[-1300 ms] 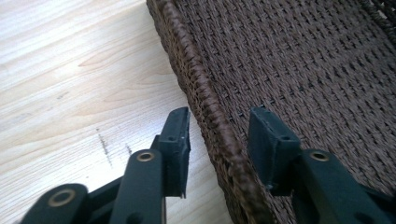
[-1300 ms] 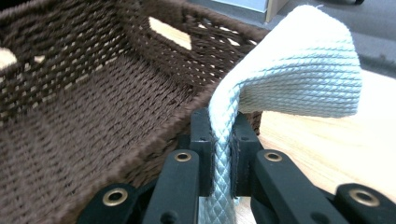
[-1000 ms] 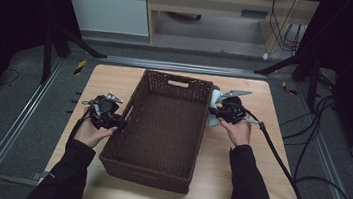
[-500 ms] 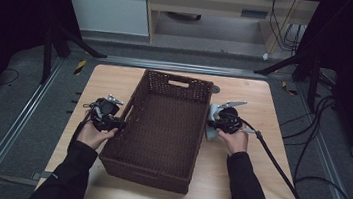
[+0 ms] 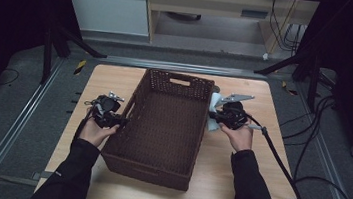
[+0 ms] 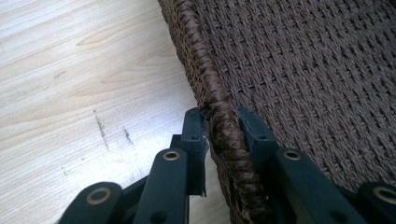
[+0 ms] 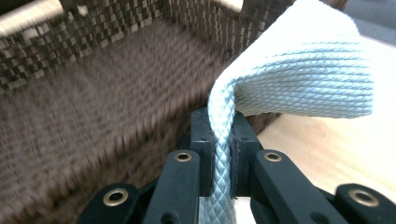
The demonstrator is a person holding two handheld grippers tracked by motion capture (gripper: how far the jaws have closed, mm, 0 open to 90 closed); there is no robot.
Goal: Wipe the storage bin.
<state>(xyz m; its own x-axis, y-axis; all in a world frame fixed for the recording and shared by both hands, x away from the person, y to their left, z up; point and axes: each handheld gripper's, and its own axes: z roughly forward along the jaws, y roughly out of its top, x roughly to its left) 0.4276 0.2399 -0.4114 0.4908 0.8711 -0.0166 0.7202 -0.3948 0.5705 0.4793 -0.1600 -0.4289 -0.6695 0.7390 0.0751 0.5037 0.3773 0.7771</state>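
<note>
A brown wicker basket (image 5: 164, 123) stands empty in the middle of the wooden table (image 5: 268, 155). My left gripper (image 5: 122, 120) sits at its left wall. In the left gripper view the left gripper (image 6: 223, 126) has just been closing and is now shut on the braided rim (image 6: 205, 79), one jaw outside and one inside. My right gripper (image 5: 216, 117) is beside the basket's right wall, shut on a light blue woven cloth (image 5: 213, 111). In the right gripper view the cloth (image 7: 303, 79) folds over above the right gripper (image 7: 222, 126), with the basket (image 7: 93, 107) blurred behind.
Black cables (image 5: 301, 179) trail from the right gripper over the table's right edge to the floor. Metal rails (image 5: 22, 112) run along both sides of the table. A cabinet and desk (image 5: 199, 11) stand beyond the far edge.
My right hand drew the blue cloth slightly toward the person along the basket's right wall. The left hand stayed at the left rim.
</note>
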